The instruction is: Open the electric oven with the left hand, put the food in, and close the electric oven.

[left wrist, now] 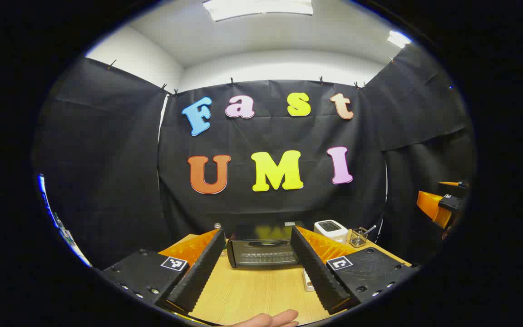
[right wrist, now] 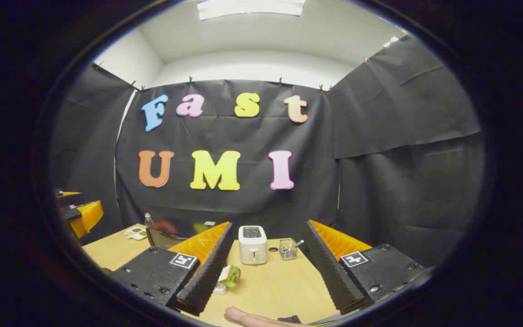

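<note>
Both tongs, left (left wrist: 259, 268) and right (right wrist: 263, 272), were spread wide; oven (left wrist: 263, 252) door shut, sandwich (right wrist: 229, 275) sat on the tabletop (right wrist: 270, 290).

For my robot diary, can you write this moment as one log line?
black electric oven: closed | sandwich: on wooden table | left claw: open | right claw: open

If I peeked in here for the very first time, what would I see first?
Probably the dark oven, sitting shut at the back of the wooden table, right between the open fingers of the left gripper. Next, the white toaster at the back of the table and the sandwich lying near the front, beside one finger of the open right gripper.
</note>
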`<state>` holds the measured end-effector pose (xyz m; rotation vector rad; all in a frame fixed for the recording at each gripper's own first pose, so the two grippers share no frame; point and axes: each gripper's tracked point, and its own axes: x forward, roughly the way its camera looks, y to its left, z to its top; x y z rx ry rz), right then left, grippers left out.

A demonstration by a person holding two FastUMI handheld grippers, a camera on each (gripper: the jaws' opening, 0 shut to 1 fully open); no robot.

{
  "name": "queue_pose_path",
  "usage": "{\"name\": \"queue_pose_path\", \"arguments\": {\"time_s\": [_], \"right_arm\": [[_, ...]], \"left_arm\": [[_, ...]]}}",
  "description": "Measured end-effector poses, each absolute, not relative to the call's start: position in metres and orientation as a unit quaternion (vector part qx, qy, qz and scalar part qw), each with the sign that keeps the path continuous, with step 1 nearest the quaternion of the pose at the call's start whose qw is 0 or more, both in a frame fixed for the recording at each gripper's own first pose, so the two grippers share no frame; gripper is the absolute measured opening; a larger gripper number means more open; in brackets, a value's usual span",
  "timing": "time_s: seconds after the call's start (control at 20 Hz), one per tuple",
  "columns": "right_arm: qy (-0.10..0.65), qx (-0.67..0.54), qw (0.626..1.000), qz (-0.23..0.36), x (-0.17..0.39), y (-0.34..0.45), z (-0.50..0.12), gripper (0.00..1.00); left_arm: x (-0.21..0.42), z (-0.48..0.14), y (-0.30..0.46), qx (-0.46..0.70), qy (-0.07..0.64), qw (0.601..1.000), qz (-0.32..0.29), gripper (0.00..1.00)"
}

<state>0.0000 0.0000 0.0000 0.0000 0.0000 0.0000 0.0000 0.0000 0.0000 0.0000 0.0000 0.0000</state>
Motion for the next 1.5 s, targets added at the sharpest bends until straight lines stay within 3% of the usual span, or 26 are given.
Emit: {"name": "queue_pose_path", "arguments": {"time_s": [0.35, 0.4, 0.45, 0.55, 0.6, 0.65, 0.7, 0.75, 0.8, 0.85, 0.9, 0.95, 1.0, 1.45, 1.5], "right_arm": [[0.006, 0.004, 1.000, 0.007, 0.008, -0.003, -0.009, 0.89], [0.006, 0.008, 1.000, 0.006, 0.012, -0.005, -0.009, 1.00], [0.005, 0.011, 1.000, 0.006, 0.015, -0.004, -0.011, 0.89], [0.007, 0.016, 1.000, 0.005, 0.020, -0.007, -0.015, 0.89], [0.006, 0.017, 1.000, 0.004, 0.023, -0.008, -0.016, 1.00], [0.005, 0.017, 1.000, 0.003, 0.026, -0.010, -0.015, 1.00], [0.003, 0.020, 1.000, 0.002, 0.029, -0.011, -0.014, 0.89], [0.002, 0.022, 1.000, 0.002, 0.032, -0.010, -0.014, 0.89], [0.001, 0.024, 1.000, 0.004, 0.033, -0.010, -0.014, 0.89], [0.000, 0.024, 1.000, 0.005, 0.036, -0.010, -0.012, 1.00], [-0.001, 0.024, 1.000, 0.005, 0.038, -0.010, -0.011, 1.00], [0.000, 0.021, 1.000, 0.006, 0.041, -0.009, -0.010, 1.00], [-0.001, 0.021, 1.000, 0.007, 0.044, -0.009, -0.010, 0.89], [-0.005, 0.006, 1.000, -0.003, 0.064, -0.015, 0.012, 0.89], [-0.005, 0.006, 1.000, -0.005, 0.066, -0.016, 0.013, 1.00]], "left_arm": [[0.002, -0.007, -0.003, 0.001, 0.001, 1.000, -0.009, 0.96], [0.002, -0.007, -0.003, 0.003, 0.000, 1.000, -0.009, 0.96], [0.002, -0.009, -0.001, 0.004, -0.001, 1.000, -0.007, 0.96], [0.008, -0.011, 0.001, 0.003, -0.003, 1.000, -0.007, 0.96], [0.010, -0.011, 0.002, 0.002, -0.003, 1.000, -0.004, 0.96], [0.014, -0.013, 0.002, 0.001, -0.003, 1.000, -0.004, 0.96], [0.019, -0.013, 0.002, 0.001, -0.004, 1.000, -0.005, 0.96], [0.025, -0.014, 0.002, 0.002, -0.003, 1.000, -0.005, 0.96], [0.033, -0.015, 0.002, 0.003, 0.000, 1.000, -0.005, 0.96], [0.041, -0.017, 0.002, 0.002, 0.003, 1.000, -0.005, 0.96], [0.050, -0.020, 0.003, 0.000, 0.007, 1.000, -0.003, 0.96], [0.060, -0.024, 0.003, -0.002, 0.013, 1.000, -0.005, 0.96], [0.071, -0.025, 0.000, -0.004, 0.016, 1.000, -0.008, 0.96], [0.187, -0.081, -0.009, -0.021, 0.103, 0.994, -0.029, 0.96], [0.201, -0.090, -0.012, -0.022, 0.116, 0.992, -0.033, 0.96]]}}
